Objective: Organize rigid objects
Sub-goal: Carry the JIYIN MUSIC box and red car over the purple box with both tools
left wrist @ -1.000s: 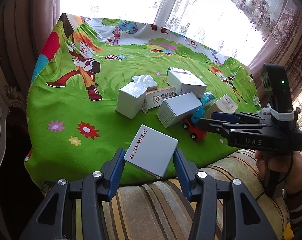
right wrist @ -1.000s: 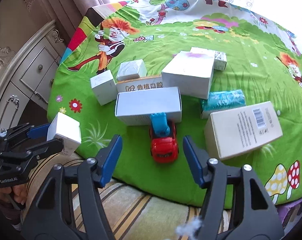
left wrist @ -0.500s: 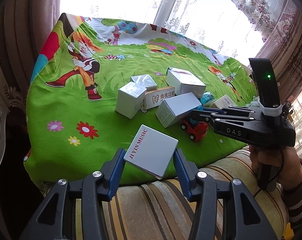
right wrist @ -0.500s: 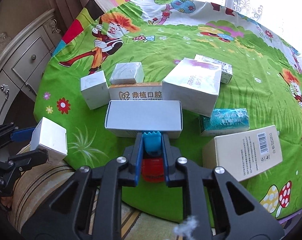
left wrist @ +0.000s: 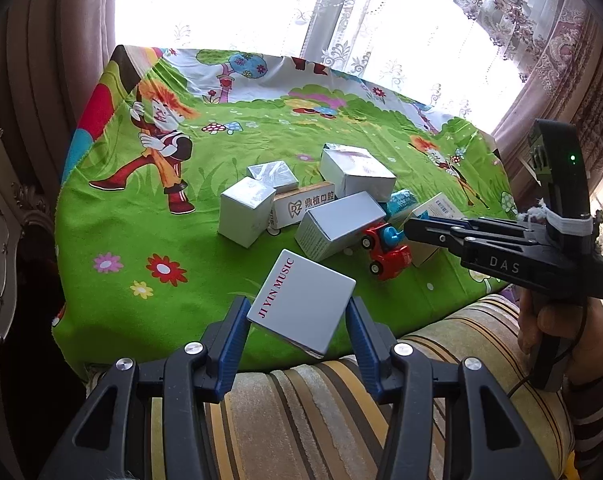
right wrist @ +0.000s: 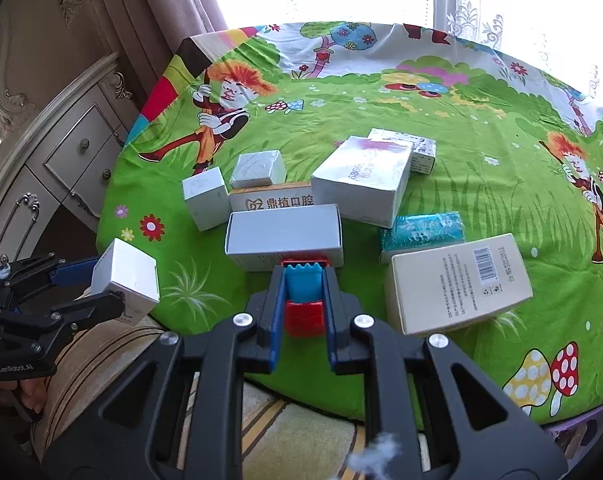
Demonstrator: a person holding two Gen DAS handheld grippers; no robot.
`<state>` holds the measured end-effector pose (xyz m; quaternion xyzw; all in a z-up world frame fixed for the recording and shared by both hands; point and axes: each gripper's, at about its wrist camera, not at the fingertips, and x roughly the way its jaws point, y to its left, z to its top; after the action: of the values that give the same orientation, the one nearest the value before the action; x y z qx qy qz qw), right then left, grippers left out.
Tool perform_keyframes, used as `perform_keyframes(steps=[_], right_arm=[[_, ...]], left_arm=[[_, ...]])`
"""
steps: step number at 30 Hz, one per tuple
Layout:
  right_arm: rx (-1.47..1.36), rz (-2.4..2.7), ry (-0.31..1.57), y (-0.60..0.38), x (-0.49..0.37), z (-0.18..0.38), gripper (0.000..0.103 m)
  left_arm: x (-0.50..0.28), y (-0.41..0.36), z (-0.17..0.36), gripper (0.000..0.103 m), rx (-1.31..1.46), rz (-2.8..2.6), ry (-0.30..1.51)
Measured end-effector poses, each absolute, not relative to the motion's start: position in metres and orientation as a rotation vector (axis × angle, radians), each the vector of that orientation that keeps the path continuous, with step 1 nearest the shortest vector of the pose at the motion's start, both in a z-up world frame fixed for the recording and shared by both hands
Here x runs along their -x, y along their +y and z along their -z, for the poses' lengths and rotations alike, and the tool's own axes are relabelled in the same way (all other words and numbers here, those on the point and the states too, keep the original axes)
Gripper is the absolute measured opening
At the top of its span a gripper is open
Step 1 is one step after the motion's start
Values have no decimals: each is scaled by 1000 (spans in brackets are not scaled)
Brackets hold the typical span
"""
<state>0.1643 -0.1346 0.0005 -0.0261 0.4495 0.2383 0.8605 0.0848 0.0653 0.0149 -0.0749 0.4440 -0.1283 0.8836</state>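
My left gripper (left wrist: 297, 316) is shut on a white box marked JI YIN MUSIC (left wrist: 303, 304) and holds it over the near edge of the green cartoon cloth (left wrist: 141, 216); it also shows in the right wrist view (right wrist: 127, 280). My right gripper (right wrist: 303, 280) is shut on a red and blue toy car (right wrist: 304, 300), (left wrist: 385, 250), which stands by a long white box (right wrist: 285, 236). Several other boxes lie in a cluster (left wrist: 341, 192) at mid-cloth.
A cream box with a barcode (right wrist: 457, 284) and a teal packet (right wrist: 421, 232) lie right of the car. A striped cushion (left wrist: 301, 412) lies below both grippers. A white drawer cabinet (right wrist: 61, 160) stands at left. Curtains and a window stand behind.
My right gripper moved in over the toy car and shut on it. The car has shifted slightly. My left gripper holds its box still.
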Motion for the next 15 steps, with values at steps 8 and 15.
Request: perform_keyframes(steps=[8,15], right_arm=[[-5,-475,932,-162,-150,-15,21],[-44,-455,908,-187,-127,-33,21]], left_arm=[[-77,48,-23,50,143,289,922],[-69,31,-32,50,140,322,912]])
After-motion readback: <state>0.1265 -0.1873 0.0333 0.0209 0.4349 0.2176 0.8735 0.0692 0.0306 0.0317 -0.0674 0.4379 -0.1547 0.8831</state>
